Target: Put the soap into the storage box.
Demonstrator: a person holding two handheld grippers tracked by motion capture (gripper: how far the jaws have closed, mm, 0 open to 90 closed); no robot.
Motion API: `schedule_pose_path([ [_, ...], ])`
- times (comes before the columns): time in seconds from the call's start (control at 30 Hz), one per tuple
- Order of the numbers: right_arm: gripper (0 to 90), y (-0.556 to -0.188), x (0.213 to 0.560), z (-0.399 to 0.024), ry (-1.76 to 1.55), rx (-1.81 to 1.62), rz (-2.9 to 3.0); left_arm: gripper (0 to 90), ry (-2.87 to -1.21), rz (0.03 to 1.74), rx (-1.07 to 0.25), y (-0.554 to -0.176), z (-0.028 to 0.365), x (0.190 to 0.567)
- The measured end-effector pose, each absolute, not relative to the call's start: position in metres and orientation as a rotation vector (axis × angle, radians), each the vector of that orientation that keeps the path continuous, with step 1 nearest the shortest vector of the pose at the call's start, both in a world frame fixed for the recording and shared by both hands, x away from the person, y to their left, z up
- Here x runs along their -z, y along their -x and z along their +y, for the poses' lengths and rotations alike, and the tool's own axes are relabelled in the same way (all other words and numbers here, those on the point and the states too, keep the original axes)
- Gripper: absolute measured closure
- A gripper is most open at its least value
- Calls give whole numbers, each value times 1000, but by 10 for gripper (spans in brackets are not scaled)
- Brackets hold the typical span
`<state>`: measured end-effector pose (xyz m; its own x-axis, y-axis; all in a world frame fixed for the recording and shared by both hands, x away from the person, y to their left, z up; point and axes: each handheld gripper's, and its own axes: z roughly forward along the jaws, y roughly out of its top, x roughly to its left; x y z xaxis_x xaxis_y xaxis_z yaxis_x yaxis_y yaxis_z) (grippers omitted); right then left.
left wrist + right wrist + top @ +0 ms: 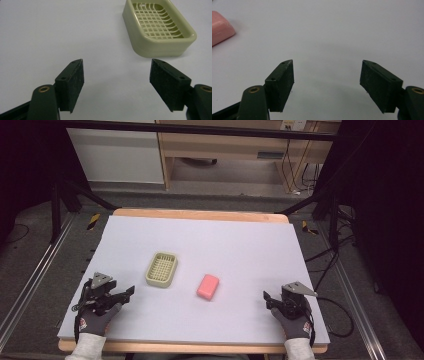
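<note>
A white-topped table [240, 245] carries a green soap dish [161, 269] near a pink soap bar [208, 286].

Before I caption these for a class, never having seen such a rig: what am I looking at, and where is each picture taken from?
A person in gloves holds a two-jaw tool in each hand; there is no robot arm. The high view looks down from above the person's side of the table. The left claw and the right claw rest near the table's front edge. The other two pictures come from cameras riding on each claw, looking along its black jaws. On the table lie a pale green soap dish with a grid insert and a pink bar of soap, apart from each other. Both claws stand open and hold nothing.
</note>
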<state>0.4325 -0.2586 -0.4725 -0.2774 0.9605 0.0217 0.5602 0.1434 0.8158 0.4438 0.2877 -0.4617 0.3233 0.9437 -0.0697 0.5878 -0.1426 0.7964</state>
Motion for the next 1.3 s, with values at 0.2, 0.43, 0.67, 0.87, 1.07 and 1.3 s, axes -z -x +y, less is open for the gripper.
schedule_pose_path([
  [0.2,265,-432,473,-260,-1463,-1005,1899,301,-1839,1361,-593,-442,284,461],
  [0.43,257,-432,473,-260,-1464,-989,1880,302,-1844,1341,-576,-442,277,459],
  [0.67,264,-431,472,-261,-1460,-1000,1860,301,-1859,1309,-573,-440,268,457],
  [0.87,268,-431,472,-261,-1461,-1002,1861,301,-1863,1289,-567,-438,261,455],
  [1.07,271,-431,472,-262,-1461,-1003,1863,300,-1875,1269,-562,-437,254,453],
  [1.3,271,-431,473,-261,-1459,-990,1873,296,-1887,1259,-562,-437,250,453],
])
